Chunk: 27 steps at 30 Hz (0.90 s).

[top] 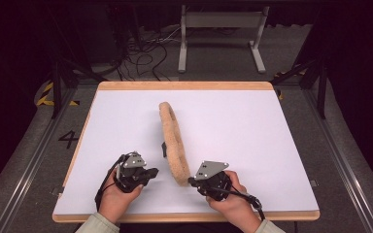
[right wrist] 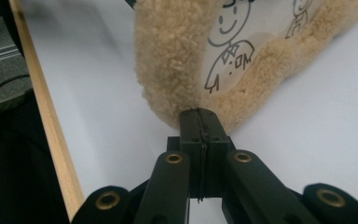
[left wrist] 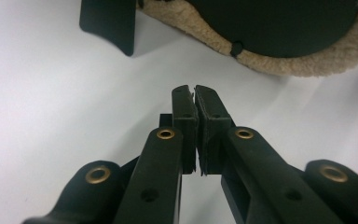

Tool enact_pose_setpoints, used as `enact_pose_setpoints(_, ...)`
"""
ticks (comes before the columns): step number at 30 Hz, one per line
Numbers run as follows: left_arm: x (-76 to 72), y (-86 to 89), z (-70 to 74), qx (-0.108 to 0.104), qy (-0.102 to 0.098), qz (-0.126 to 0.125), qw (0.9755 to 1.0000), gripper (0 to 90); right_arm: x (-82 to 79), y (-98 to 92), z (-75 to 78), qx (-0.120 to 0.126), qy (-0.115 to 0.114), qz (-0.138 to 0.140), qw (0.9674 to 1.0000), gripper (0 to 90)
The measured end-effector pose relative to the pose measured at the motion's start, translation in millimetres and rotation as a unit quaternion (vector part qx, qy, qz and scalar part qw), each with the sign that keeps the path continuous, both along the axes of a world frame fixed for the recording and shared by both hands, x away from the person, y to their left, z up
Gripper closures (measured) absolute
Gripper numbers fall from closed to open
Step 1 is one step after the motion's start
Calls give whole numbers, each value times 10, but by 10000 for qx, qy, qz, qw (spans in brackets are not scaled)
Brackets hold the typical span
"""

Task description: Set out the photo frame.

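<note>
A round frame with a tan fleece rim [top: 174, 141] stands on edge in the middle of the white table [top: 262, 126], running from far to near. Its black prop leg [top: 164, 149] sticks out on the left side. In the right gripper view its white face [right wrist: 261, 28] carries doodled figures; in the left gripper view its back [left wrist: 279, 23] is dark above the fleece rim [left wrist: 307, 63]. My right gripper [top: 191, 181] [right wrist: 199, 111] is shut, tips against the rim's near end. My left gripper [top: 154, 171] [left wrist: 195, 88] is shut and empty, just left of the frame.
The table has a wooden border [top: 184, 86] [right wrist: 46, 121]. Behind it on the floor stand a grey metal rack [top: 221, 22] and loose cables [top: 141, 53]. The prop leg [left wrist: 109, 23] rises ahead of the left gripper.
</note>
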State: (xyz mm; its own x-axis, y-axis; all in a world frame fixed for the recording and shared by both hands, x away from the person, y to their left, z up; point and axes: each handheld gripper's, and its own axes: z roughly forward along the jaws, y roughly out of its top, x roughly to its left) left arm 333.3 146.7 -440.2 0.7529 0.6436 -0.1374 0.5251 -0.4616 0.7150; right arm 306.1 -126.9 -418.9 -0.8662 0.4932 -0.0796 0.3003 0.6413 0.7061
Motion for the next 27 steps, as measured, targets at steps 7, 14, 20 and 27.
enact_pose_setpoints(7,-118,102,17,-20,28,116,9999,860,-16,185,-23,98,61,350,9993,900)
enact_pose_setpoints(14,-178,210,-23,100,126,348,9993,850,-5,396,-51,149,97,651,9977,900)
enact_pose_setpoints(20,-244,368,-29,58,138,642,9978,849,9,545,-65,164,59,817,9965,900)
enact_pose_setpoints(27,-326,516,-48,27,221,916,9955,849,49,789,-120,74,13,979,9952,900)
